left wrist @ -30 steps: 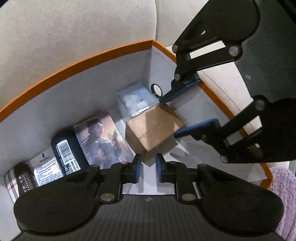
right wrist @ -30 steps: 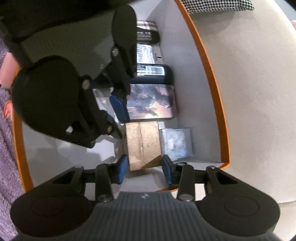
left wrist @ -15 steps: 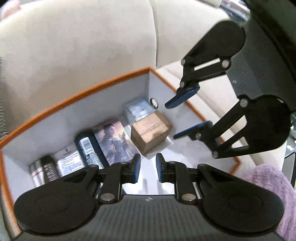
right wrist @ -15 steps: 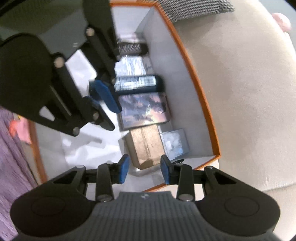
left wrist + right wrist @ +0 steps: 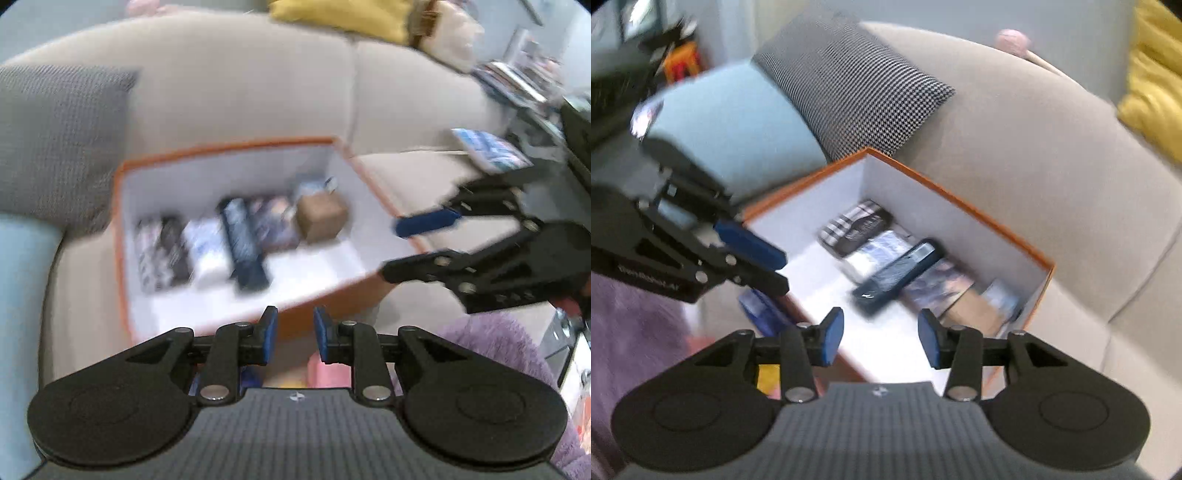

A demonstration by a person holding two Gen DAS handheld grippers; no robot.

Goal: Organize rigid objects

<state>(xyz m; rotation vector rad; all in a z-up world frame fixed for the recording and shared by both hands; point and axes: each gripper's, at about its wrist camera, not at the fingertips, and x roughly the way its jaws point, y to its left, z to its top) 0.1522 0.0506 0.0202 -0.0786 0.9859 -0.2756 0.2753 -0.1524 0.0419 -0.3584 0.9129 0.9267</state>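
Observation:
An orange-rimmed white box (image 5: 221, 147) (image 5: 960, 210) sits on a beige sofa. Along its far wall lie a plaid-and-black item (image 5: 162, 247) (image 5: 857, 225), a white pack (image 5: 207, 247), a dark bottle (image 5: 243, 247) (image 5: 901, 271), a picture-printed case (image 5: 273, 221) (image 5: 938, 284), a brown cardboard cube (image 5: 321, 218) (image 5: 975, 314) and a clear case (image 5: 314, 186). My left gripper (image 5: 295, 334) (image 5: 775, 267) hovers above the box's near rim, its jaws opening with nothing between them. My right gripper (image 5: 881, 341) (image 5: 410, 245) hangs over the box's right end, jaws also opening and empty.
A houndstooth cushion (image 5: 857, 85) and a light blue cushion (image 5: 727, 122) lean at the sofa's left. A yellow cushion (image 5: 340, 14) lies on the sofa back. A book (image 5: 491, 149) lies on the seat to the right. A fluffy purple rug (image 5: 498, 347) spreads below.
Both grippers have risen and drawn back out of the box, and both jaws stand wider. The brown cube stays in the box beside the picture case.

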